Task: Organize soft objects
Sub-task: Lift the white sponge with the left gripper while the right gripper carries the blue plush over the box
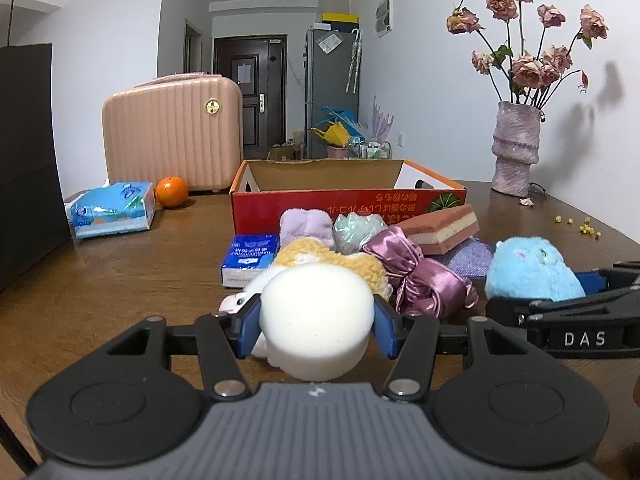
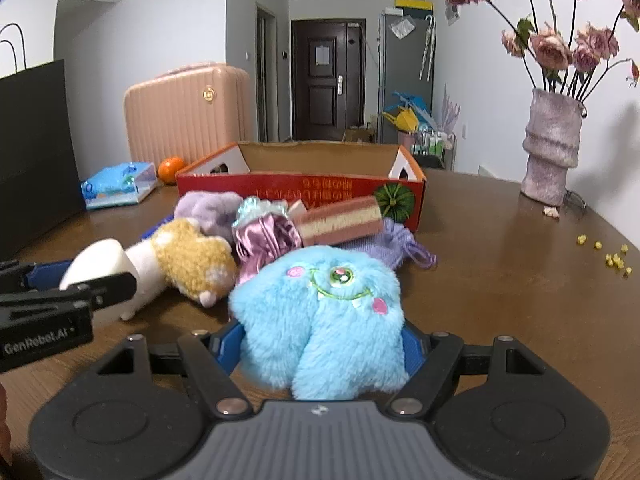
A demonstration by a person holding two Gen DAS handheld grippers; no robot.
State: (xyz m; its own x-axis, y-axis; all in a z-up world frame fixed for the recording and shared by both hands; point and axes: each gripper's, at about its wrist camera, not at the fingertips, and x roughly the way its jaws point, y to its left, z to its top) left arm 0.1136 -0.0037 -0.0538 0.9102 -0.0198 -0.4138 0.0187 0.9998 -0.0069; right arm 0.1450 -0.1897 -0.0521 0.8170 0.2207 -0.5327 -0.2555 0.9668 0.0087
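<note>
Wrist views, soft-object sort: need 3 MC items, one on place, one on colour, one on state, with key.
1. Where is the orange?
A. inside the red box
B. on the table beside the pink suitcase
C. beside the vase

2. What colour is the plush toy in the right tongs?
A. light blue
B. purple
C. yellow

3. What is the state of the left tongs?
A. open and empty
B. closed on a white sponge
C. closed on a tissue pack

Key:
1 B, it sits on the table against the suitcase.
2 A, its fur is light blue.
3 B, both pads press the white sponge.
</note>
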